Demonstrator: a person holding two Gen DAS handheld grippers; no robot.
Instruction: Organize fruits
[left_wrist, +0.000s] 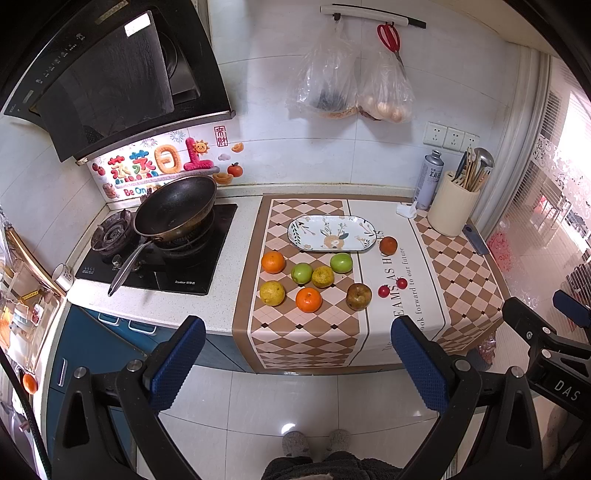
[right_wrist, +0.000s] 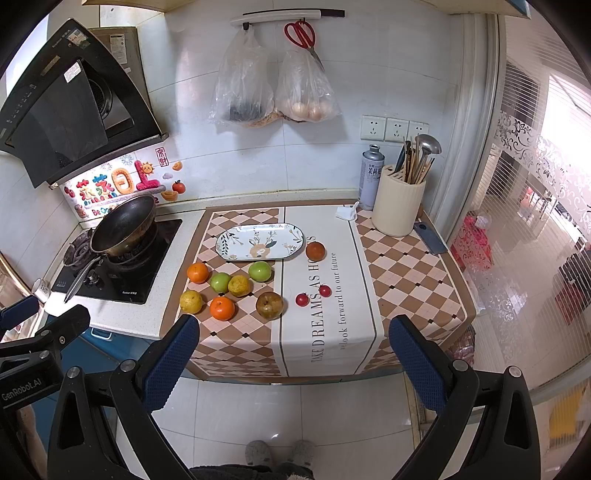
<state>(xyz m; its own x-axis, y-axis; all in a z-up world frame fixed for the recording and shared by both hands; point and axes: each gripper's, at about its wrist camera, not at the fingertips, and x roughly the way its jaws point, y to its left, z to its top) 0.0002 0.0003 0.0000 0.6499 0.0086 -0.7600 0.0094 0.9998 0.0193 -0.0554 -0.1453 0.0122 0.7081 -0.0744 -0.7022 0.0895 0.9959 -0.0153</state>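
Several fruits lie on the checkered mat (left_wrist: 295, 332) in front of an empty oval plate (left_wrist: 332, 233) (right_wrist: 259, 242): two oranges (left_wrist: 308, 299) (right_wrist: 222, 308), two green apples (left_wrist: 302, 273) (right_wrist: 221, 282), two yellow citrus (left_wrist: 272, 293) (right_wrist: 191, 301), a brown pear (left_wrist: 358, 296) (right_wrist: 270, 305), a dark red fruit (left_wrist: 388, 245) (right_wrist: 315, 251) and two cherry tomatoes (left_wrist: 384, 291) (right_wrist: 301, 299). My left gripper (left_wrist: 295, 363) and right gripper (right_wrist: 291, 363) are both open and empty, held back from the counter's front edge, above the floor.
A wok (left_wrist: 175, 206) sits on the gas stove at the left. A cream utensil holder (left_wrist: 453, 208) and a spray can (left_wrist: 428, 181) stand at the back right. Plastic bags (left_wrist: 325, 81) and red scissors hang on the wall.
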